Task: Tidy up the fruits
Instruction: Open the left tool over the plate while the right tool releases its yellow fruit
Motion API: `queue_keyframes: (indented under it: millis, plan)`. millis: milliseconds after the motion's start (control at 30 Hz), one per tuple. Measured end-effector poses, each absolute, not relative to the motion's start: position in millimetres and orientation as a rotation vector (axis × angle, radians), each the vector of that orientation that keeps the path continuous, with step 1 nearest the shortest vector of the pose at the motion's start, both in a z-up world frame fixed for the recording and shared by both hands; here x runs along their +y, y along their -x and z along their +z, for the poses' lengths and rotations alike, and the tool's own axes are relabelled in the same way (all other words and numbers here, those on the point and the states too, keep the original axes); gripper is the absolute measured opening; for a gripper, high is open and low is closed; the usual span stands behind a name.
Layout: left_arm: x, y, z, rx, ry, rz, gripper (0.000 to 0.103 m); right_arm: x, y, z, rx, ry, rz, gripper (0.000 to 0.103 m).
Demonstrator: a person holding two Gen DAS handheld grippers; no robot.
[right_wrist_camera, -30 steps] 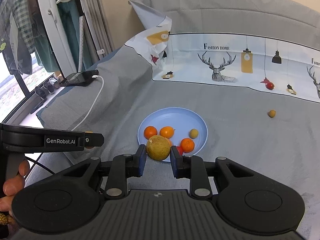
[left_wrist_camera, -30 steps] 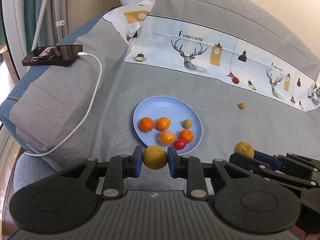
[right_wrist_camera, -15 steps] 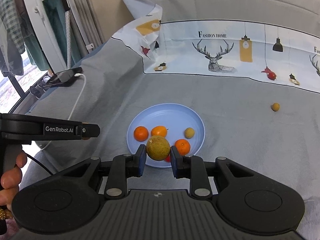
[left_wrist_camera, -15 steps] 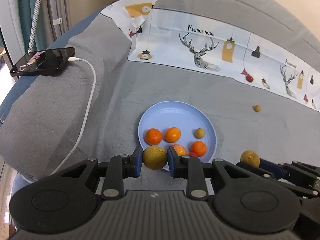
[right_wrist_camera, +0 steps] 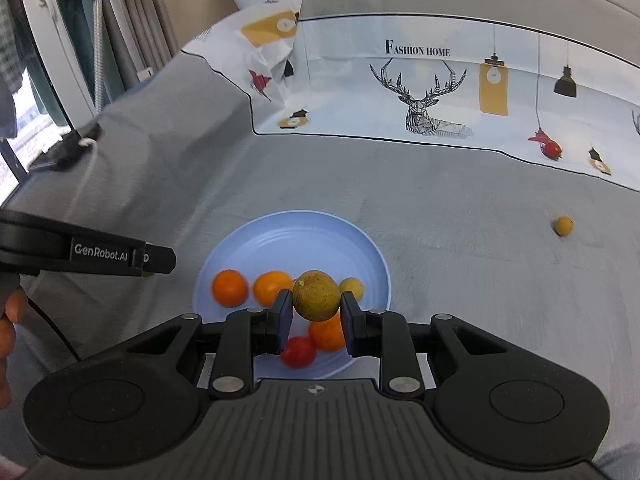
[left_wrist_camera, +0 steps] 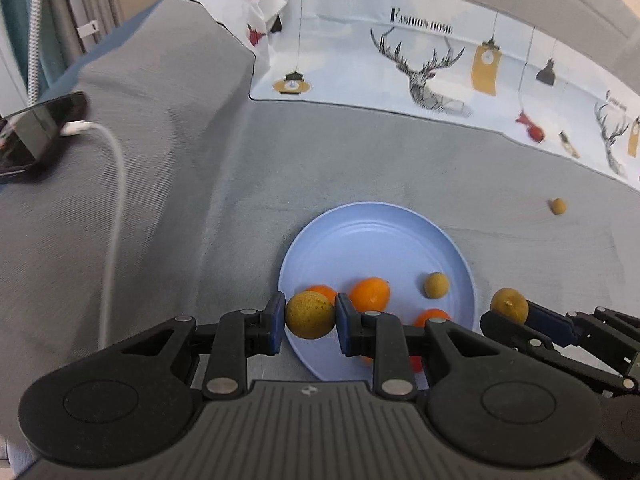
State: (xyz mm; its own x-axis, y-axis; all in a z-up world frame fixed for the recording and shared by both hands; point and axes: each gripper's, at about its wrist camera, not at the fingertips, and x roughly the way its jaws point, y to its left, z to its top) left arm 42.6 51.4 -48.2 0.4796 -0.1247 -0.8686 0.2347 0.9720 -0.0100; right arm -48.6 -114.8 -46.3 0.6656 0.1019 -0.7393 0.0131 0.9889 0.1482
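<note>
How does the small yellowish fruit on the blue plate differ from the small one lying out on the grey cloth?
The small fruit on the plate lies inside the blue plate, beside oranges; the loose small fruit lies alone on the grey cloth, far to the right. The plated one looks paler, the loose one more golden. Both are small, round, and untouched by either tongs.

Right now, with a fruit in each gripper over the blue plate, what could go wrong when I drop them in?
The near half of the blue plate is crowded: oranges and a red fruit lie under the right gripper, so its yellow-green fruit may land on them and roll off.

The left gripper holds its fruit at the plate's edge; released there, it could fall outside.
</note>
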Motion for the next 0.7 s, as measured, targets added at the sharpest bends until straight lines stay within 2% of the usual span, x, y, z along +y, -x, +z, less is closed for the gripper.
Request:
queue_keyframes:
  millis: [300, 333, 367, 400, 433, 467, 500, 700]
  plan:
    - [41.5, -77.9, -86.2, 1.092, -0.177, -0.185, 0.032, -111.4, 9.8, -74.6, 0.89, -0.1, 0.069, 0.027]
    - [42.7, -79.2, -87.5, 1.095, -0.175, -0.183, 0.046, -111.1, 7.4, -75.9, 0.893, -0.1, 0.076, 0.028]
    - [44.2, -80.0, -86.9, 1.097, -0.168, -0.182, 0.076, -111.0, 5.6, -76.3, 0.894, -0.103, 0.09, 0.029]
    - [46.6, -78.5, -84.5, 1.094, -0.155, -0.176, 0.091, -110.5, 5.3, -74.9, 0.894, -0.105, 0.097, 0.041]
    - [50.1, -75.4, -80.3, 1.08, -0.136, -0.169, 0.102, -110.8, 6.2, -71.8, 0.891, -0.101, 0.089, 0.053]
    - [54.1, -70.6, -74.8, 1.055, -0.116, -0.174, 0.103, -111.1, 8.8, -68.6, 0.883, -0.096, 0.078, 0.077]
    - [56.4, -65.1, -70.3, 1.052, -0.116, -0.192, 0.103, -112.0, 12.7, -64.7, 0.876, -0.089, 0.071, 0.09]
    - [59.6, -14.3, -55.8, 1.042, -0.18, -0.191, 0.103, -113.5, 65.6, -45.7, 0.875, -0.102, 0.07, 0.099]
